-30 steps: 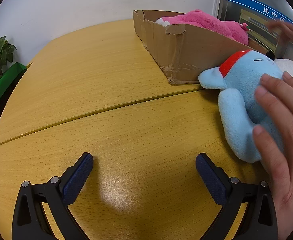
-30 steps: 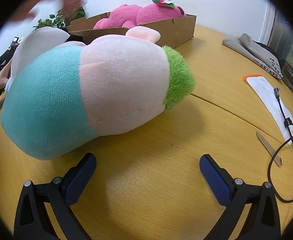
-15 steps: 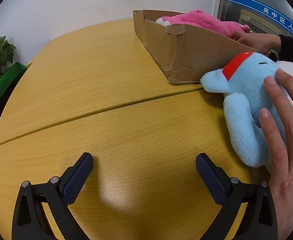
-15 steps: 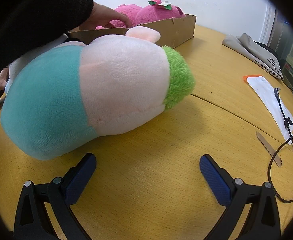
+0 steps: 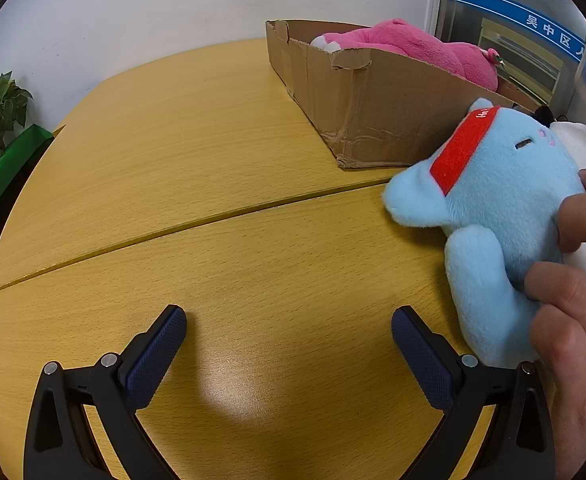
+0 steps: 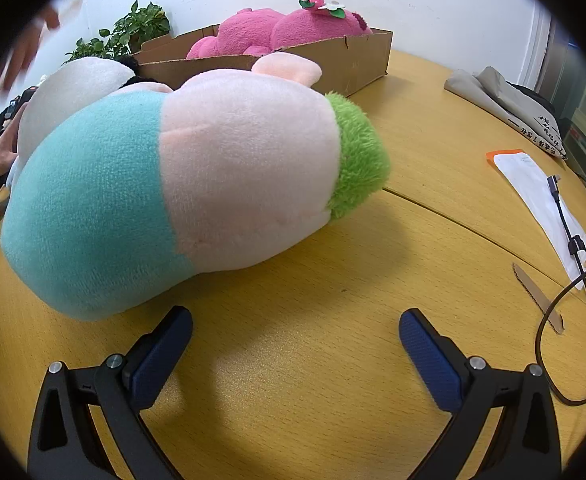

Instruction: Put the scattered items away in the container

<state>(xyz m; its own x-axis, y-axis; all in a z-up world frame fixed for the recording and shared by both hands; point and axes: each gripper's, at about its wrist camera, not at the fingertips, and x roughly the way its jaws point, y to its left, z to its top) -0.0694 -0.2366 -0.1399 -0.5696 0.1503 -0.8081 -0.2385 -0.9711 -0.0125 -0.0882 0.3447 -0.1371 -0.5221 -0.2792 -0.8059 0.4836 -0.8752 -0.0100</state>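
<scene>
On table, blue plush (image 5: 505, 200), red headband (image 5: 459, 152)

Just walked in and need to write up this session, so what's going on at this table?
Plush toys are being tidied into a cardboard box on a wooden table. A pink plush already lies in the box. A bare hand grips a light blue plush with a red headband beside the box. A large teal, pink and green plush lies on the table. The left gripper and right gripper are both open, holding nothing.
</scene>
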